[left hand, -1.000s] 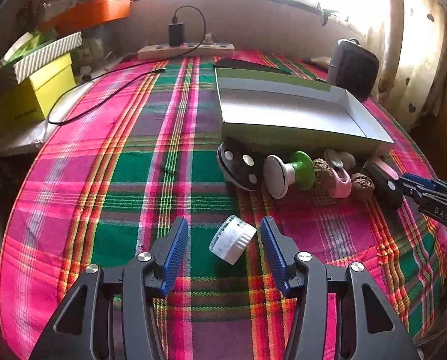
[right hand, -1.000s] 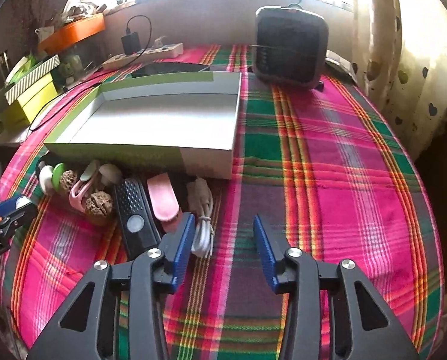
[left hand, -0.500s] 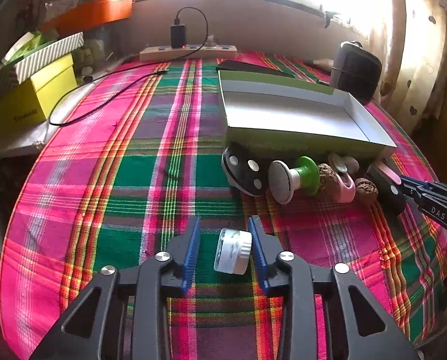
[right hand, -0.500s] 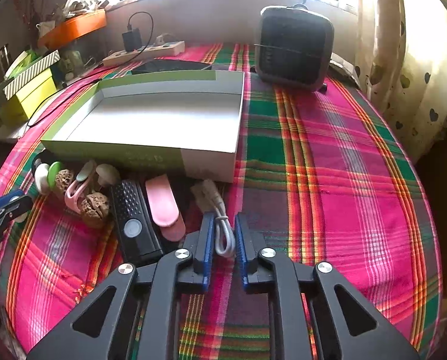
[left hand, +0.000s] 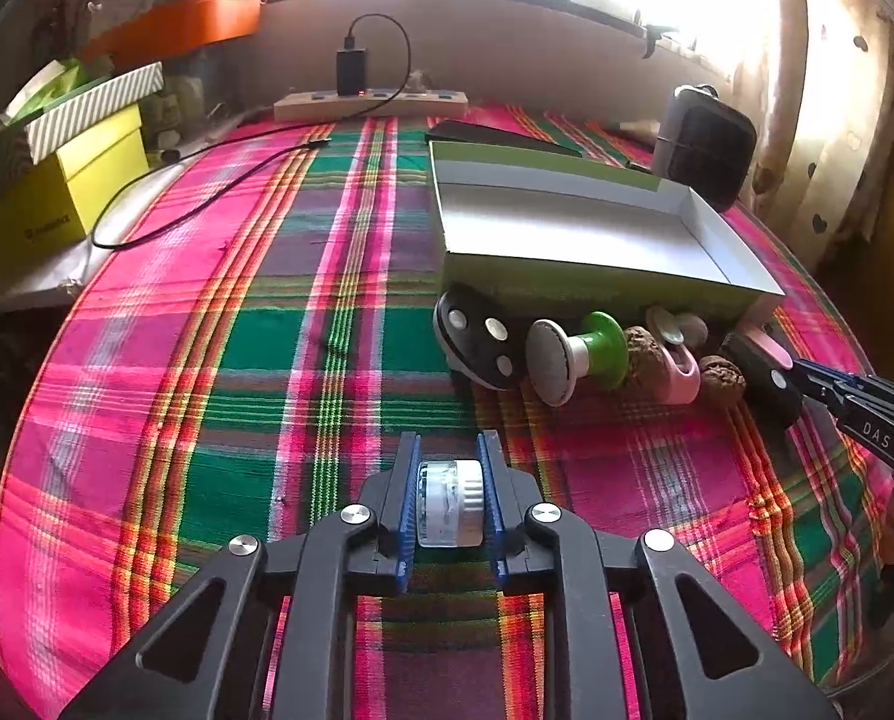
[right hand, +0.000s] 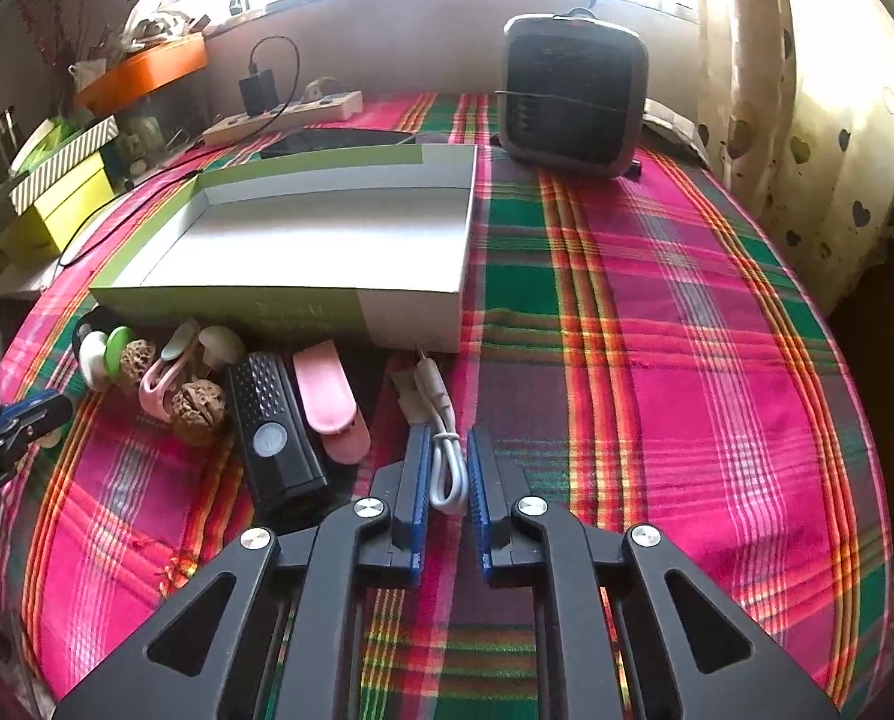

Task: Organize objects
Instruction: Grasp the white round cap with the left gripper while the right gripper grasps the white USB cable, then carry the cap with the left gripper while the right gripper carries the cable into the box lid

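Note:
A small white jar lies on its side on the plaid cloth. My left gripper has its jaws closing, and both blue pads press on the jar's ends. My right gripper is shut on a looped white cable in front of the box's right corner. The open green-and-white box sits beyond both. Along its front wall lie a black dotted disc, a green-and-white knob, walnuts, a pink clip, a black torch-like device and a pink case.
A dark heater stands behind the box at the right. At the back, a power strip holds a charger whose black lead runs across the cloth. Yellow and striped boxes are stacked at the left. A curtain hangs along the right edge.
Both grippers went from open to shut without shifting. The left one closed on the jar, which turned square between the pads. The right one closed on the cable.

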A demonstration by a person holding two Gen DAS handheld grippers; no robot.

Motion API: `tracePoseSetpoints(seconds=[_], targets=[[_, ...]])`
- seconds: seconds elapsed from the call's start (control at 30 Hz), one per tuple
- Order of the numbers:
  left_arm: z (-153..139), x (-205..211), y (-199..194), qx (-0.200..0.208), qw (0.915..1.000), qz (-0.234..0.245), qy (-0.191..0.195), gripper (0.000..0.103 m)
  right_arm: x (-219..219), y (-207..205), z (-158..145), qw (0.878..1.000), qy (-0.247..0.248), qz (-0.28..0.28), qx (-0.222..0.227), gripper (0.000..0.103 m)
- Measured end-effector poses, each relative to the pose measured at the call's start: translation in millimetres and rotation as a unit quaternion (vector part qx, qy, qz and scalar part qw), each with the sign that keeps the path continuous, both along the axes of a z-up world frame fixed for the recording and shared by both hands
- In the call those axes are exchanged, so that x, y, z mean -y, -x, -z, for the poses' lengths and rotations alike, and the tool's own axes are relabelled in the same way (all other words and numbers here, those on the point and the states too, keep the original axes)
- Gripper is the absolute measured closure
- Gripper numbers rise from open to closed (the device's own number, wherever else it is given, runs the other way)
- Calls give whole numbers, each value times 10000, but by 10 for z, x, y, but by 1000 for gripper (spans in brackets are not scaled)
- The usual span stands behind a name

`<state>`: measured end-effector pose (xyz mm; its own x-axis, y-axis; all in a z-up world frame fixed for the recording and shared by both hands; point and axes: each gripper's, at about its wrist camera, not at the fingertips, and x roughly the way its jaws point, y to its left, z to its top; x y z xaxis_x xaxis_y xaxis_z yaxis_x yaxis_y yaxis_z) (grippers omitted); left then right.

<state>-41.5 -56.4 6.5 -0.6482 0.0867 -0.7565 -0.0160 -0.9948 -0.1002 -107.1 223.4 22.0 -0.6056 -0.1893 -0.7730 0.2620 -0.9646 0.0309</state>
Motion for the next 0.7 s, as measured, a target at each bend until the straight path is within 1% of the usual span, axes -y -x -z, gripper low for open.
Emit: tracePoseSetpoints(seconds=[0.27,0.43,0.47,0.5,0.57,0.63,0.7], targets=[[-7,-17,-8,1,10000,21,-16,86,-19,-79,11,10000,-3,13,36,90],[6,-26,-10,11,10000,30,-18,86,0,-17,19,10000,-7,-21,75,88],[10,-27,-12,12,10000,29,-23,86,14,-8,23,10000,-38,-35,58,83],[11,-27,-11,13,10000,30,-32,86,28,5,27,9999,-58,-69,46,75],[18,-23,-11,16,10000,24,-53,86,68,27,32,9998,-92,-164,44,62],[20,-23,-12,16,10000,28,-46,86,111,48,40,9996,-203,-196,8,61],[16,-20,-12,20,10000,30,-46,86,115,67,43,9996,-211,-195,9,61]])
